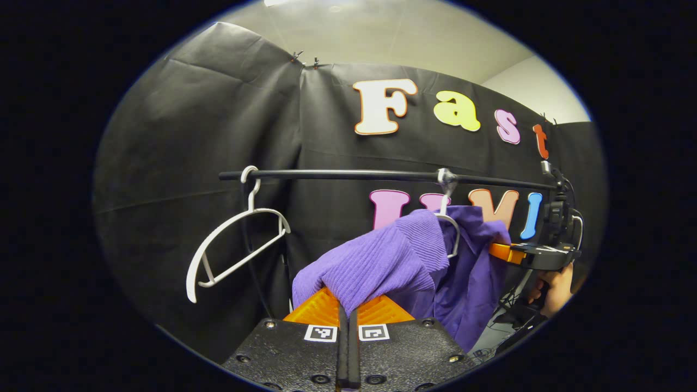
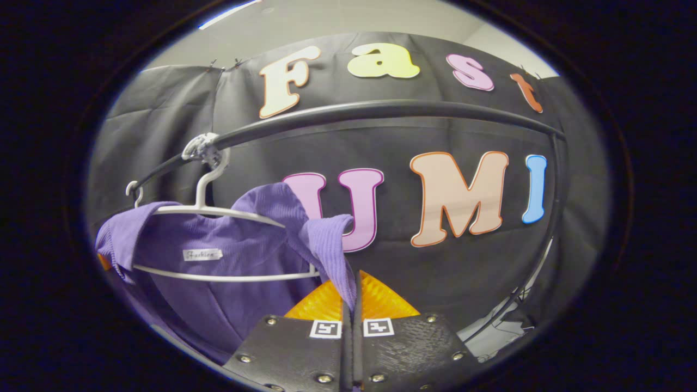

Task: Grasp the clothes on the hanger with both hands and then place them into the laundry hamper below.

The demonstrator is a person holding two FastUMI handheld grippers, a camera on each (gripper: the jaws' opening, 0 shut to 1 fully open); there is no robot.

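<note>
Left gripper view: left gripper [image 1: 348, 313], its ridged orange fingers [image 1: 313, 310] pinched together, is clamping a fold of ribbed purple sweater [image 1: 381, 258]. Right gripper [image 2: 353, 302] is likewise pinching its far shoulder. The garment, label reading "Fashion," is hanging on a white hanger [image 2: 218, 212] from a black rail [image 2: 381, 111].

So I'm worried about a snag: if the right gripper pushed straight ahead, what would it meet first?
Probably the purple garment that the right gripper is already shut on; beyond it, the black booth wall, though depth is unclear.

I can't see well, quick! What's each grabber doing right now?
Left gripper: closed, pinching the purple top.
Right gripper: closed, pinching the same purple top.
</note>
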